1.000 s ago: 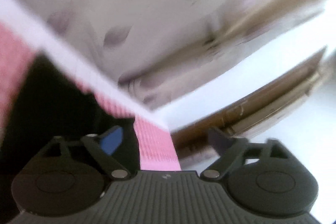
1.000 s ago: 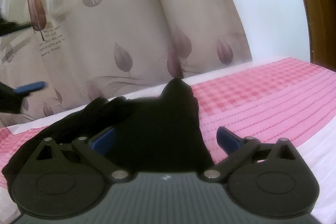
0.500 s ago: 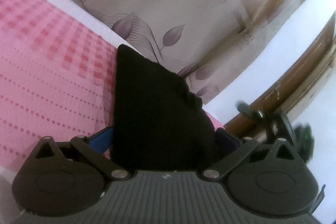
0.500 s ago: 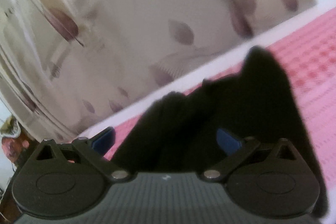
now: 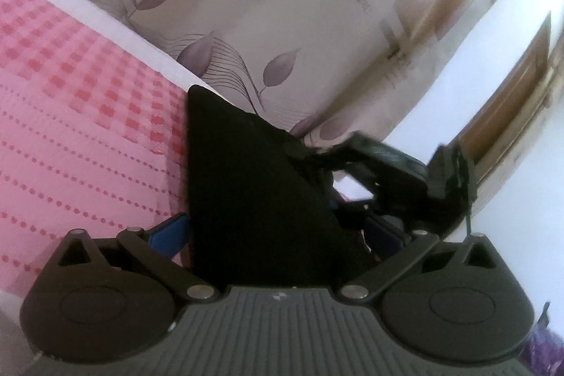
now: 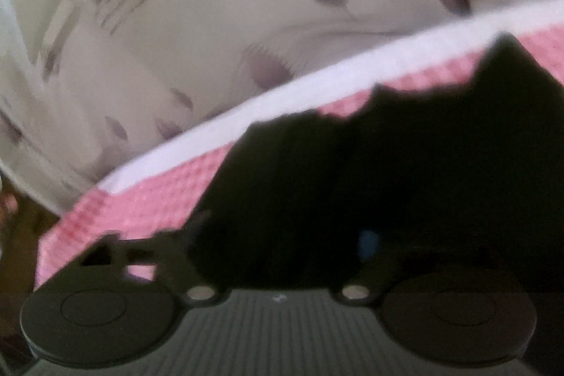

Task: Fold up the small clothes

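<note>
A black garment (image 5: 253, 199) lies on the pink checked bed cover (image 5: 88, 129), one corner pointing toward the curtain. My left gripper (image 5: 276, 235) straddles its near edge; the jaws are opening and the blue pads (image 5: 169, 235) stand clear of the cloth. At the garment's right edge sits the black frame of the right tool (image 5: 405, 171). The right wrist view is blurred: the garment (image 6: 387, 171) fills the space between the fingers of my right gripper (image 6: 282, 235), which is closing, with one blue pad (image 6: 366, 242) showing against the cloth.
A leaf-patterned curtain (image 5: 264, 6) hangs just behind the bed's white far edge (image 6: 282, 101). A wooden door frame (image 5: 511, 101) and white wall (image 5: 511, 192) are to the right. Pink bed cover (image 6: 148, 210) stretches to the left of the garment.
The left gripper dropped to the garment, then held still. The right gripper came in from the right to the garment's edge, its view swung across the cloth, and its fingers narrowed.
</note>
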The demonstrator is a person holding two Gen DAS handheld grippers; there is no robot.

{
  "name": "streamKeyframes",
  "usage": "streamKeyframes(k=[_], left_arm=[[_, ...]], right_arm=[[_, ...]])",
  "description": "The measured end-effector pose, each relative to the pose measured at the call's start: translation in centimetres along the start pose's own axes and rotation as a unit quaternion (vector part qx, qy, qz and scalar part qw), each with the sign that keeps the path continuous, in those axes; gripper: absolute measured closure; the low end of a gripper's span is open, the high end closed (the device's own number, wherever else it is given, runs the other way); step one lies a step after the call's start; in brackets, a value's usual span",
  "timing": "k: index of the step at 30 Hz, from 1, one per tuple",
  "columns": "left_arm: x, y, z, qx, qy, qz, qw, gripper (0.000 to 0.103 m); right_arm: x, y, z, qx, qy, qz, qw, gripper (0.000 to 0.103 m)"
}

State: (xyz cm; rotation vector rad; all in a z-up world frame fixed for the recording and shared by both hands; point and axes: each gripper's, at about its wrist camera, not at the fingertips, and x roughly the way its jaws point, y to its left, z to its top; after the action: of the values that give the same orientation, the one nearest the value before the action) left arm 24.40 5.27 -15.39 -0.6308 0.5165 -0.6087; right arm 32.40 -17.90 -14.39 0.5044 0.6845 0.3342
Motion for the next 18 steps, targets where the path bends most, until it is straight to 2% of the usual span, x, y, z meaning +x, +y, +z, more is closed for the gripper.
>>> streamKeyframes(k=[2,4,9,12,18], left_arm=[[-0.1,-0.2,-0.1,0.009,-0.003,0.001,1.0,0.0],[-0.1,-0.4,-0.1,0.014,-0.006,0.003,0.9999,0.0],[-0.5,-0.7,-0.1,0.021,-0.019,0.011,0.9995,0.0],[-0.7,-0.9,-0.1,0.03,-0.028,0.001,0.9992,0.0],[-0.3,-1.0,-0.2,0.033,-0.015,0.009,0.9993,0.0]], right_arm=[[0.2,0.3,0.2,-0.014,-0.002,-0.01,1.0,0.077],[-0.1,0.1,0.3,-0.018,-0.006,-0.008,1.0,0.083],[-1.8,0.3,1.8,-0.046,-0.036,-0.01,0.998,0.087],[-3.3,-0.4,3.1,-0.057,-0.049,-0.019,0.997,0.087],[-6.3,-4.2,5.3,-0.054,-0.071,-0.046,0.995,0.087]])
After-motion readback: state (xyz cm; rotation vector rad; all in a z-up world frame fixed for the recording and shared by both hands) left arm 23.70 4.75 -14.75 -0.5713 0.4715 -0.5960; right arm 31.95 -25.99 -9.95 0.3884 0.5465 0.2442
